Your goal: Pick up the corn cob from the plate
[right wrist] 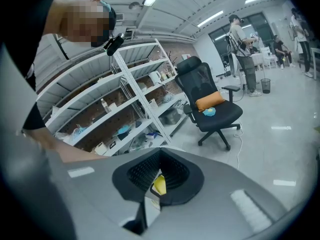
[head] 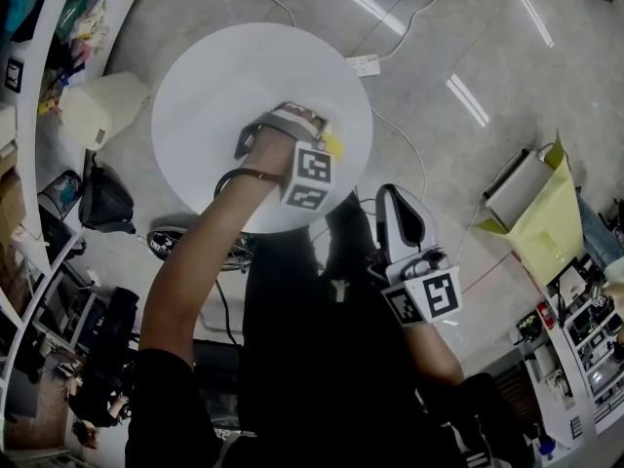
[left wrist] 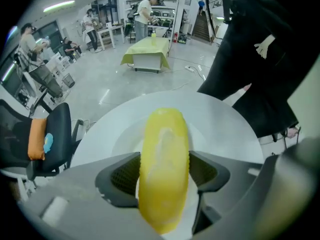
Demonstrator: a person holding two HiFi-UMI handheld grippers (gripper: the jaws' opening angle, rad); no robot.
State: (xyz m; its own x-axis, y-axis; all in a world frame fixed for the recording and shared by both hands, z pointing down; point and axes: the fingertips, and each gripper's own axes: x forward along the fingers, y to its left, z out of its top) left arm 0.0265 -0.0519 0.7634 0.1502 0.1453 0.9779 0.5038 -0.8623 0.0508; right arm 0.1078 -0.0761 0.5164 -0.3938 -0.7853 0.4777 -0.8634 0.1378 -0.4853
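Clearance around the work is good: the round white table (head: 210, 76) is bare across its left and far parts, with grey floor (head: 458, 37) on every side. A white bin (head: 97, 105) stands off the table's left edge and a yellow bag (head: 548, 217) lies well apart to the right. Loose cables (head: 409, 149) cross the floor beyond the right rim.

The left gripper (left wrist: 165, 159) is over the near-right part of the table, close to the rim. It is clenched on the corn cob (left wrist: 163, 184), with one jaw pressed to each flank at about mid-length. The cob runs lengthwise between the jaws, pointing away from the camera. Directly beneath it is a shallow white plate (left wrist: 122, 136), hard to tell from the white table. Whether the cob touches the plate cannot be told.

The right gripper (right wrist: 159, 176) is off the table, near the person's body, and well apart from the plate. Its jaws are drawn together on nothing. A sliver of yellow shows through the slit between them, too small to identify. Behind it are shelving (right wrist: 115, 109) and an office chair (right wrist: 210, 109).
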